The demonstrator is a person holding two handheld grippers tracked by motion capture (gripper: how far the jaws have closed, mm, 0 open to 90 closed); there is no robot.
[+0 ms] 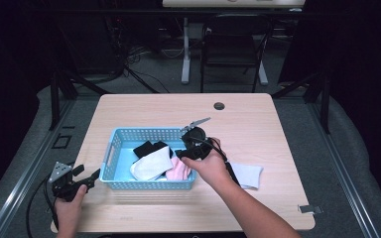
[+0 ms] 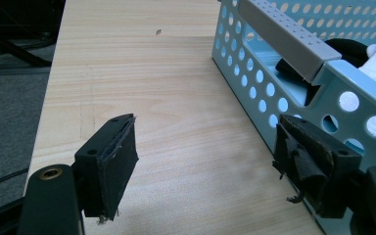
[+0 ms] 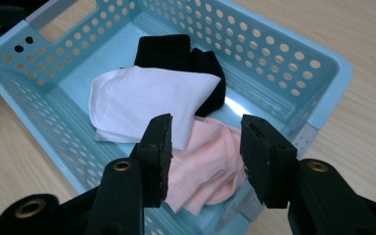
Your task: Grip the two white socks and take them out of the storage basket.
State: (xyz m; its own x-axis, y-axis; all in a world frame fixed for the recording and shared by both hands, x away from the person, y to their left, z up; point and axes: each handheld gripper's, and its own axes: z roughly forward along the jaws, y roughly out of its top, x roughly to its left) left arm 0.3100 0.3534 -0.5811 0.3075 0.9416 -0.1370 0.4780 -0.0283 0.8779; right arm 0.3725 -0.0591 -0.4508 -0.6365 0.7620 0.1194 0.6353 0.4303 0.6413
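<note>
A light blue perforated basket (image 1: 149, 131) stands at the table's front middle. In it lie a black sock (image 1: 149, 148), a white sock (image 1: 151, 163) over it, and a pink sock (image 1: 178, 171) at the right end. My right gripper (image 1: 184, 152) hovers over the basket's right end, open with nothing between its fingers. In the right gripper view the pink sock (image 3: 210, 156) lies below the right gripper (image 3: 205, 127), with the white sock (image 3: 142, 98) and black sock (image 3: 166, 51) beyond. My left gripper (image 1: 88, 173) rests open by the basket's left end (image 2: 254, 83); bare wood shows at the left gripper (image 2: 205, 125).
A pale folded cloth (image 1: 248, 174) lies on the table just right of the basket, under my right forearm. A round cable hole (image 1: 219, 105) sits near the far edge. A small metal tag (image 1: 310, 208) is at the front right corner. A chair (image 1: 233, 49) stands beyond the table.
</note>
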